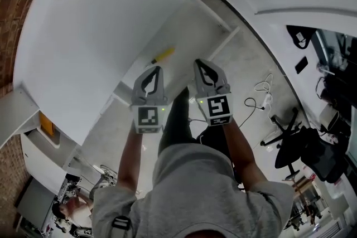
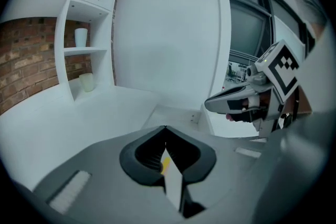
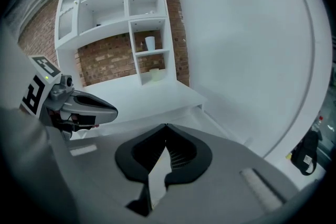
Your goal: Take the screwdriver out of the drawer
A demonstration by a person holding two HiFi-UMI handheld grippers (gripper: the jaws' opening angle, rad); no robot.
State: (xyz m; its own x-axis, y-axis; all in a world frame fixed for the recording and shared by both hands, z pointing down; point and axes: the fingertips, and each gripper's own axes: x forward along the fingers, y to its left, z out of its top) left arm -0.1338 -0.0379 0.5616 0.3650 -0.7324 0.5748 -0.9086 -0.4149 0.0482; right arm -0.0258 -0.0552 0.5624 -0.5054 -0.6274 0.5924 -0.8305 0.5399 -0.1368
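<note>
1. White bench [image 1: 83, 53] surface fills the upper left of the head view. Both claws are held over its near edge, side by side and not touching each other.
2. State of the left claw [image 1: 157, 71]: jaws fully closed, tips in contact, nothing gripped. The left gripper view confirms this. A sliver of yellow shows through the opening behind the tips.
3. State of the right claw [image 1: 201, 64]: jaws fully closed, tips in contact, nothing gripped, as the right gripper view shows. It sits at 3 o'clock of the left claw.
4. Location of the screwdriver [image 1: 163, 55]: it lies flat near the bench edge, at 12 o'clock of the left claw's tips and 10 o'clock of the right claw's tips. It is near both claws and touched by neither. The yellow handle points to 2 o'clock and the thin shaft to 8 o'clock. Whether the surface under it is a drawer cannot be determined.
5. In the right gripper view a white shelf unit [image 3: 131, 18] stands against a brick wall [image 3: 105, 63]. One compartment holds a white cup [image 3: 150, 42]. A pale cup [image 3: 156, 74] stands at 6 o'clock of it, one level down.
6. In the head view a black office chair [image 1: 290, 136] stands on the floor at 4 o'clock of the right claw, well apart from it. A white cable [image 1: 266, 86] lies on the floor between them.
</note>
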